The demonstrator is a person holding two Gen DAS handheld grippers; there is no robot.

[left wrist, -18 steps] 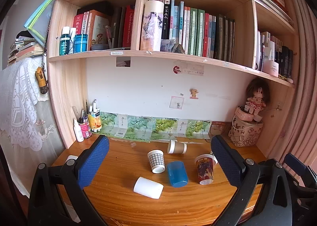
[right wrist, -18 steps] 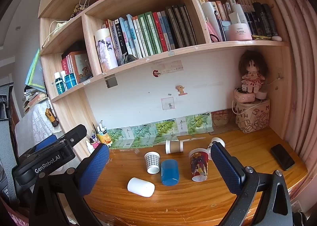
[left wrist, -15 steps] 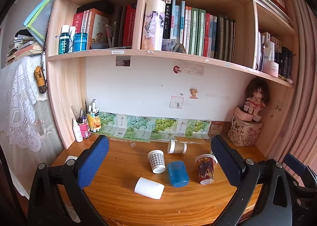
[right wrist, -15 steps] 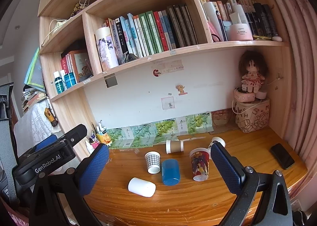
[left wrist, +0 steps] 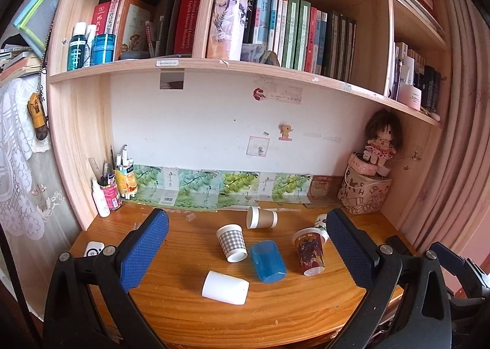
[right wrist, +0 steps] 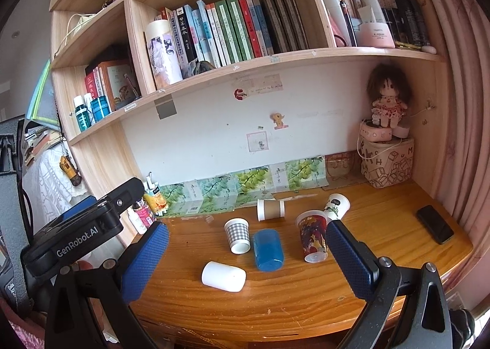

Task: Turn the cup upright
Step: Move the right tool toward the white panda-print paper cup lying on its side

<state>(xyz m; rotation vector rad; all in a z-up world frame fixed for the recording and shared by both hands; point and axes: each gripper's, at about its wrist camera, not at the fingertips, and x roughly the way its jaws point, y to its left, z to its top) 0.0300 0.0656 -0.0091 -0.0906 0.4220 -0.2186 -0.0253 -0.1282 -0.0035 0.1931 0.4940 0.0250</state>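
Several cups lie on the wooden desk (left wrist: 183, 312). A white cup (left wrist: 225, 287) (right wrist: 223, 276) lies on its side nearest me. A blue cup (left wrist: 268, 260) (right wrist: 268, 249), a checked cup (left wrist: 231, 242) (right wrist: 237, 235), a brown paper cup (left wrist: 261, 217) (right wrist: 270, 209), a dark red printed cup (left wrist: 308, 251) (right wrist: 313, 235) and a white floral cup (right wrist: 336, 206) sit farther back. My left gripper (left wrist: 245, 245) and right gripper (right wrist: 245, 252) are both open and empty, held above the desk's front, well short of the cups.
A black phone (right wrist: 435, 228) lies at the desk's right. A patterned bag with a doll (left wrist: 364, 196) stands at the back right corner. Pen holders and bottles (left wrist: 113, 189) stand at the back left. Bookshelves hang above the desk. A small white device (left wrist: 94, 248) lies at the left edge.
Both views have shifted only slightly; the cups sit a touch lower in frame. No cup has moved and both grippers stay open.
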